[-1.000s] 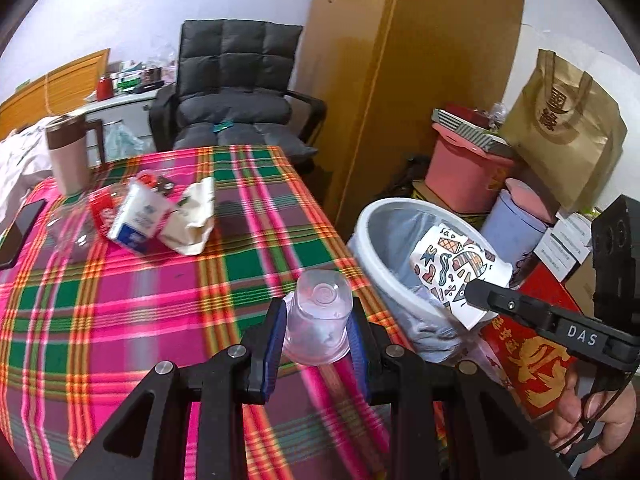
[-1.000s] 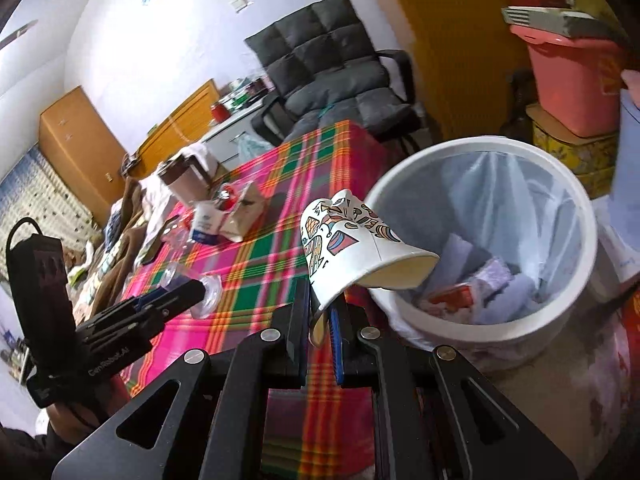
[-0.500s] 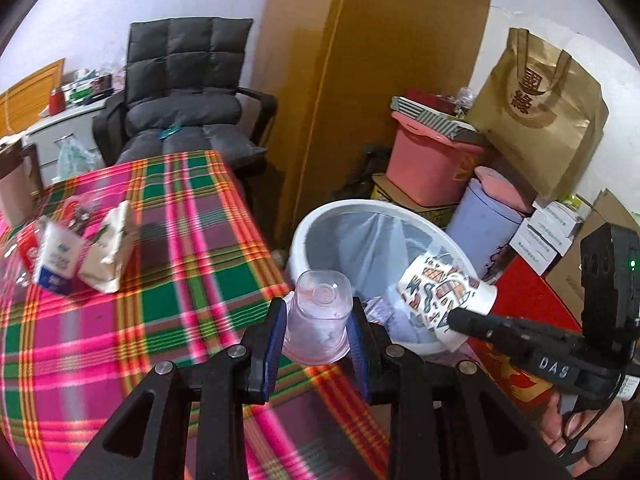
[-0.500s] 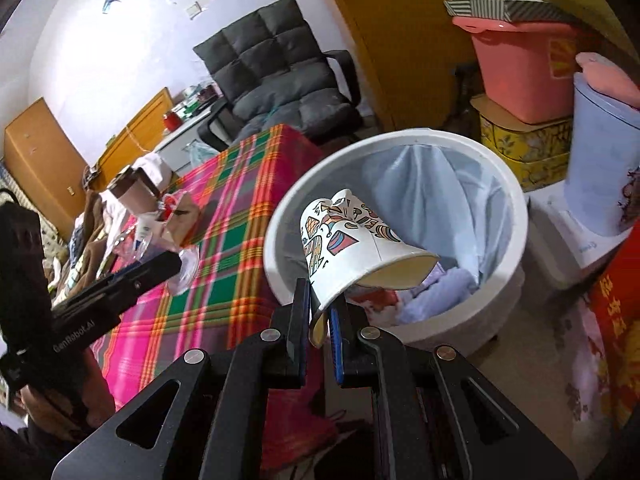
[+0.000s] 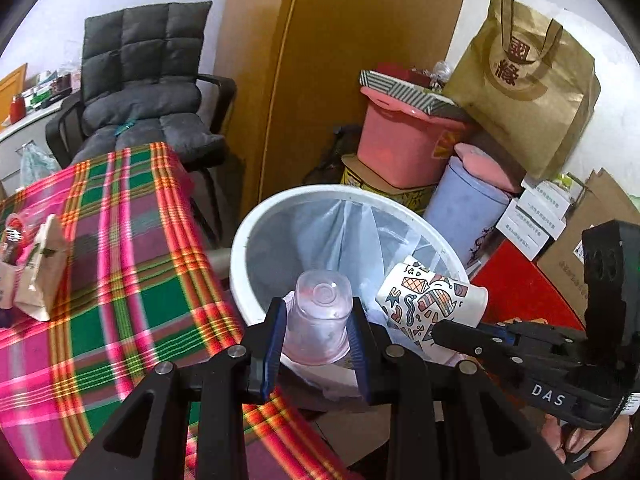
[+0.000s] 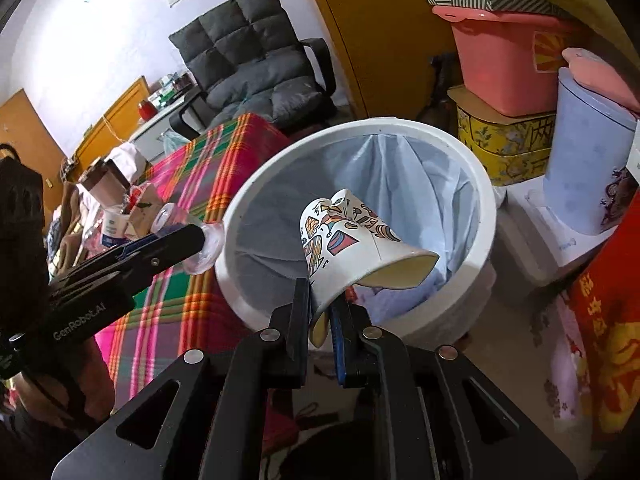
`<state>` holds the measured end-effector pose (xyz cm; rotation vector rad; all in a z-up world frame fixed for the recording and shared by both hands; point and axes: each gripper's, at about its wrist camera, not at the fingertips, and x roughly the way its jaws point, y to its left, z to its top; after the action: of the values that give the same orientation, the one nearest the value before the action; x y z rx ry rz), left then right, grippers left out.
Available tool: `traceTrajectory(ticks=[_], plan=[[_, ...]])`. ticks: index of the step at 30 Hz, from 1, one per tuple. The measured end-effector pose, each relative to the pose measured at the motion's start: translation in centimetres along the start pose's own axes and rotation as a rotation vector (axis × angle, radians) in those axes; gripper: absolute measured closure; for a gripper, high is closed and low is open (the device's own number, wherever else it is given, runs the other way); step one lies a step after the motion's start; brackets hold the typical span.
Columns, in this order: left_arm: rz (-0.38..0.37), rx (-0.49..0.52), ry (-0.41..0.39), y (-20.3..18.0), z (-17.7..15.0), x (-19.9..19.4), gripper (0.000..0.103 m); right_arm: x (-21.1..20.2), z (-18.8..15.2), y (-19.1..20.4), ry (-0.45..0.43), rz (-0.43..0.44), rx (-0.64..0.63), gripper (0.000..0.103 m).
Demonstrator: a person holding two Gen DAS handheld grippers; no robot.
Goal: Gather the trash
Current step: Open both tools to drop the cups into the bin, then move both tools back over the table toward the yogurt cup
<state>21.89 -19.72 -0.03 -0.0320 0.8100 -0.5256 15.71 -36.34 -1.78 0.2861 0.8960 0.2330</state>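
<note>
My left gripper (image 5: 316, 332) is shut on a clear plastic cup (image 5: 320, 316), held bottom-up just over the near rim of the white trash bin (image 5: 280, 208). The right gripper (image 6: 320, 312) is shut on the squashed rim of a patterned paper cup (image 6: 344, 240), which hangs tilted over the opening of the bin (image 6: 400, 126). In the left wrist view the paper cup (image 5: 424, 304) and the right gripper (image 5: 444, 330) sit at the bin's right rim. The right wrist view shows the left gripper (image 6: 192, 240) and clear cup (image 6: 208, 248) at the bin's left rim. The bin has a pale blue liner with paper scraps inside.
A plaid-covered table (image 5: 120, 280) beside the bin carries a paper bag (image 5: 40, 276) and cartons. Behind it stands a grey padded chair (image 5: 148, 100). Past the bin are a pink tub (image 5: 404, 148), a lavender container (image 5: 464, 212), boxes and a brown paper bag (image 5: 524, 80).
Both grippers have swung from over the table to the bin. The clear cup now hangs at the bin's near rim, and the paper cup sits over the opening. Both grips are unchanged.
</note>
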Motion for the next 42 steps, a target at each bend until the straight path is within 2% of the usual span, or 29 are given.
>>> traceTrajectory(ticks=[5, 8, 10, 11, 12, 14, 16, 27, 42], plan=[[-0.014, 0.009, 0.018, -0.4, -0.1, 1.4, 0.072, 0.0, 0.2, -0.2, 0.012, -0.019, -0.017, 0.089], [-0.017, 0.013, 0.029, -0.5, -0.1, 2.0, 0.072, 0.0, 0.1, -0.4, 0.011, -0.025, -0.014, 0.08], [-0.018, 0.016, 0.033, -0.6, -0.1, 2.3, 0.072, -0.1, 0.1, -0.5, 0.01, -0.027, -0.013, 0.069], [-0.019, 0.016, 0.033, -0.6, -0.1, 2.4, 0.072, -0.2, 0.1, -0.6, 0.007, -0.029, -0.011, 0.068], [-0.022, 0.017, 0.032, -0.6, 0.0, 2.4, 0.072, -0.2, 0.1, -0.6, 0.005, -0.029, -0.009, 0.068], [-0.025, 0.016, 0.026, -0.5, 0.0, 2.3, 0.061, -0.4, 0.2, -0.6, 0.0, -0.028, -0.009, 0.068], [-0.03, 0.012, 0.014, -0.5, 0.0, 2.0, 0.057, -0.6, 0.2, -0.5, -0.005, -0.026, -0.011, 0.068], [-0.016, -0.025, -0.017, 1.1, -0.5, -1.1, 0.057, -1.9, -0.1, 0.6, -0.041, 0.0, -0.026, 0.068], [0.056, -0.09, -0.072, 3.6, -3.7, -7.9, 0.057, -3.7, -0.8, 4.9, -0.084, 0.066, -0.117, 0.068]])
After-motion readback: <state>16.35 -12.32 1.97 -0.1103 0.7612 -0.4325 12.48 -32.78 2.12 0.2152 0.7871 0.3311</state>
